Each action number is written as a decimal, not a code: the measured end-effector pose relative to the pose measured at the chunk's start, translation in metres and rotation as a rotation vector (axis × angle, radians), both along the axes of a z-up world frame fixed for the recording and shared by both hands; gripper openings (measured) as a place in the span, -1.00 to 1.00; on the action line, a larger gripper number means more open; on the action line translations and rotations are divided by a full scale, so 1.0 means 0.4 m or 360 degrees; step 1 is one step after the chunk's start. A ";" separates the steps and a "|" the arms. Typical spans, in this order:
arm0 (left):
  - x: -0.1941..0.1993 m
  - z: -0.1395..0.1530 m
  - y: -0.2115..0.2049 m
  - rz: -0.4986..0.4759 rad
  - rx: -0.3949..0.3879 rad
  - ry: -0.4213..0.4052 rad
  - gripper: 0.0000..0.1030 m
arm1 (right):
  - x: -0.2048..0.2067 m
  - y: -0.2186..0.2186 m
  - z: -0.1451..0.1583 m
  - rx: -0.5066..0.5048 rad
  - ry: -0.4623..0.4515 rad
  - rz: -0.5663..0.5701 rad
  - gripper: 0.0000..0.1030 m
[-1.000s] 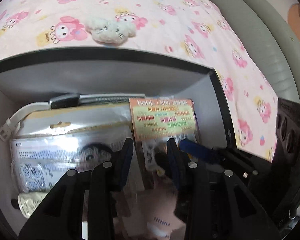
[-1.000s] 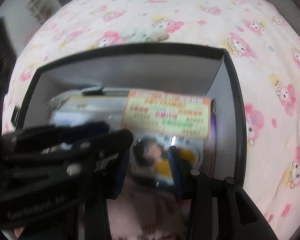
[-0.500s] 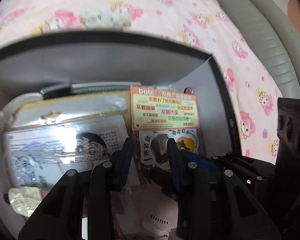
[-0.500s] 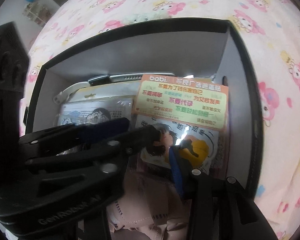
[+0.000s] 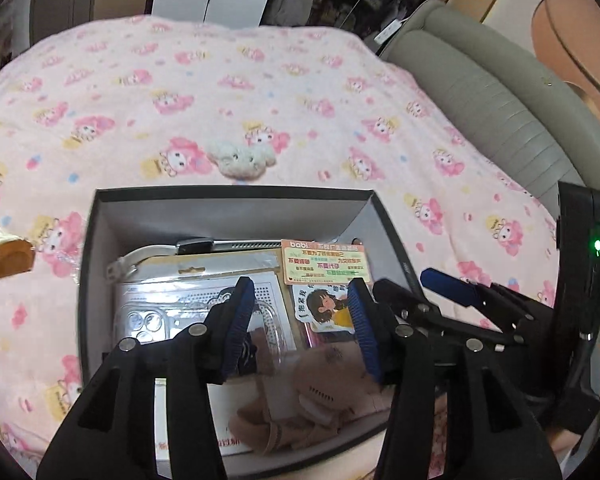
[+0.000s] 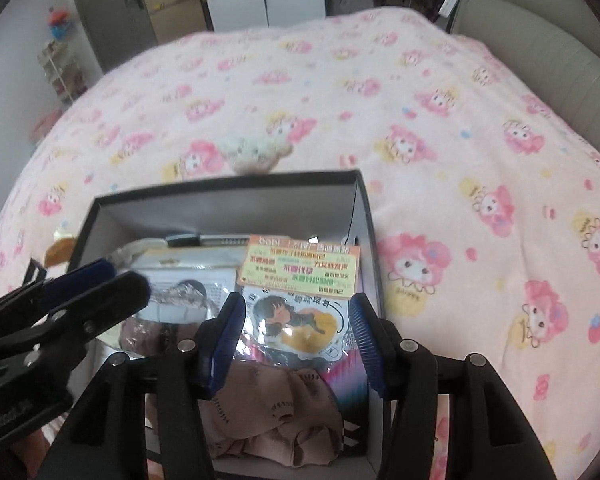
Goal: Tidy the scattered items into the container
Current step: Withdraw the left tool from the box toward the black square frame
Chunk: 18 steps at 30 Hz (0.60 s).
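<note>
A black box (image 5: 228,193) with grey inner walls sits on the bed and holds several items: a phone-case pack (image 5: 172,304), a sticker pack with an orange label (image 5: 324,264), beige cloth (image 5: 300,392) and a white cable (image 5: 140,258). My left gripper (image 5: 298,316) is open and empty above the box. My right gripper (image 6: 296,334) is open and empty above the sticker pack (image 6: 300,272) in the box (image 6: 228,184). A white plush toy (image 5: 242,156) lies on the blanket beyond the box; it also shows in the right wrist view (image 6: 256,150). A brown wrapped item (image 5: 8,258) lies left of the box.
The pink cartoon-print blanket (image 5: 180,80) covers the bed all around the box. A grey padded headboard (image 5: 500,100) runs along the right. Cabinets and a cardboard box (image 6: 172,16) stand beyond the bed.
Both grippers have pulled up and back from inside the box, and both jaws have opened wider. The box's contents stay in place. The whole box and blanket now show.
</note>
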<state>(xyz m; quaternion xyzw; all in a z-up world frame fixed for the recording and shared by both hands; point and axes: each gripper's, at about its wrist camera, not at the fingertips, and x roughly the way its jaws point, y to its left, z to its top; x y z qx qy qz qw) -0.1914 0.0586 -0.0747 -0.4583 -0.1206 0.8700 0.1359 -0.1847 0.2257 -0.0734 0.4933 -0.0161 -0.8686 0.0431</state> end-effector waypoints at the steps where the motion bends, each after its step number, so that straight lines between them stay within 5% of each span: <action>1: 0.011 0.008 -0.004 -0.0007 -0.0006 0.0013 0.01 | 0.010 -0.002 0.013 0.0001 0.0034 -0.0004 -0.02; 6: 0.078 0.045 -0.024 -0.0025 -0.0025 0.0064 0.02 | 0.067 -0.053 0.035 -0.0004 0.0200 -0.0037 0.02; 18: 0.244 0.106 -0.121 -0.0016 -0.0084 0.0128 0.02 | 0.231 -0.162 0.112 -0.0043 0.0279 -0.0019 0.02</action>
